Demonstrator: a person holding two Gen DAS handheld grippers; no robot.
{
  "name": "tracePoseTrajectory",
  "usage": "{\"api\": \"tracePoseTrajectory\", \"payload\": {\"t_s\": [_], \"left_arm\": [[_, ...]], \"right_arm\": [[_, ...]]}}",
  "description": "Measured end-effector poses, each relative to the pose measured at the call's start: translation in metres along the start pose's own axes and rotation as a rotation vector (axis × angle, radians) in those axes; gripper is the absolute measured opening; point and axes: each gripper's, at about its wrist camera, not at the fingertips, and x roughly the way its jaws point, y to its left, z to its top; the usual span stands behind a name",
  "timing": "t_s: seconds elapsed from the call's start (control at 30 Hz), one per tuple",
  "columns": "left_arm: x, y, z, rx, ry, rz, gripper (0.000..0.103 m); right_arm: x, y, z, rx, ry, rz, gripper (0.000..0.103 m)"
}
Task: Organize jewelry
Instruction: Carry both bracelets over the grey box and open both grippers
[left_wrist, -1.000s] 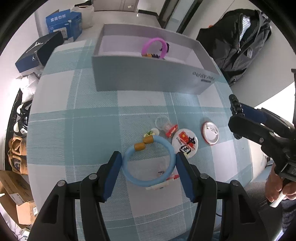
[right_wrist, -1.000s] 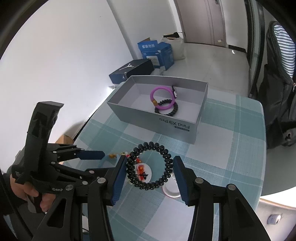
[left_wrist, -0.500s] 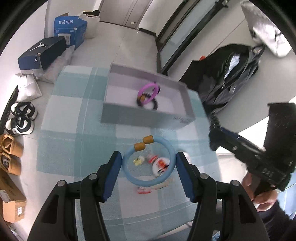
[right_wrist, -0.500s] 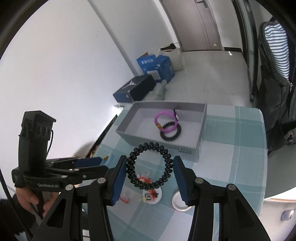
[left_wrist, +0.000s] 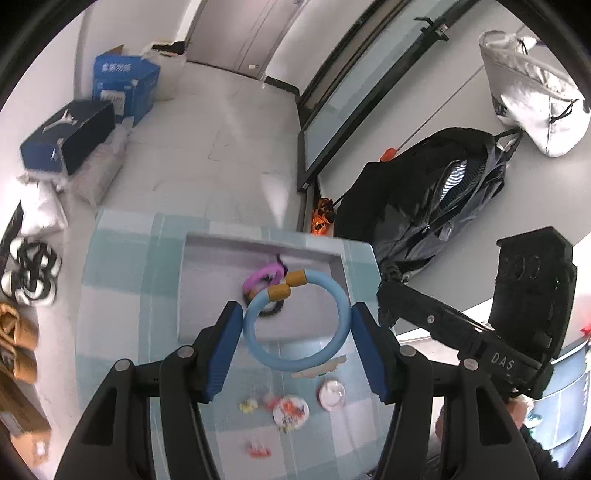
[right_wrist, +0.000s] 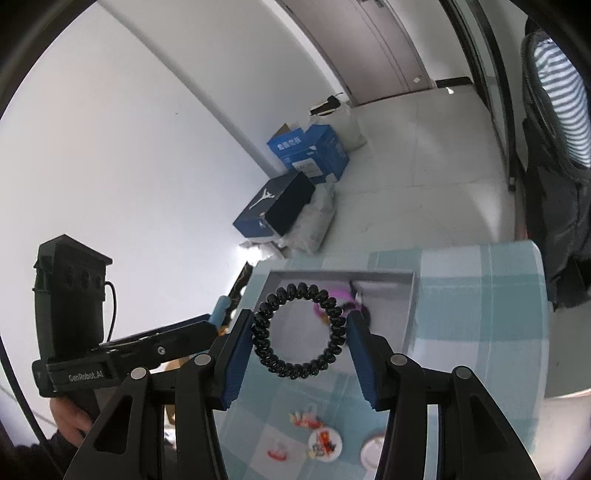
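Note:
My left gripper (left_wrist: 297, 325) is shut on a light blue bangle (left_wrist: 343, 308) with two mustard end caps, held in the air above the table. My right gripper (right_wrist: 299, 332) is shut on a black beaded bracelet (right_wrist: 264, 334), also lifted. Beyond both lies an open grey box (left_wrist: 218, 295) (right_wrist: 410, 314) on the checked tablecloth; inside it are a pink bracelet (left_wrist: 258, 277) (right_wrist: 319, 310) and a dark one. The right gripper's body (left_wrist: 461, 332) shows at the right of the left wrist view; the left gripper's body (right_wrist: 122, 354) shows at the left of the right wrist view.
Round badges (left_wrist: 291, 408) (right_wrist: 325, 445) and small trinkets lie on the teal checked table (left_wrist: 118, 295) below the grippers. A black backpack (left_wrist: 424, 206) hangs beyond the table's far edge. Shoe boxes (left_wrist: 70, 136) and shoes (left_wrist: 29, 273) sit on the floor at left.
Both grippers have risen from the table with their bracelets and tilted up; the table and box now look smaller and farther below, with more floor and wall in view.

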Motion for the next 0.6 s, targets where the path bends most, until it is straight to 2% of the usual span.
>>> {"api": "tracePoseTrajectory", "payload": {"t_s": [0.17, 0.3, 0.6], "left_arm": [[0.02, 0.004, 0.016, 0.066, -0.002, 0.071, 0.055], [0.038, 0.018, 0.019, 0.045, 0.032, 0.079, 0.055], [0.057, 0.028, 0.027, 0.033, 0.084, 0.068, 0.055]], "right_arm": [[0.016, -0.006, 0.017, 0.006, 0.017, -0.022, 0.05], [0.033, -0.014, 0.027, -0.006, 0.045, -0.056, 0.05], [0.063, -0.036, 0.024, 0.056, 0.128, -0.087, 0.05]]}}
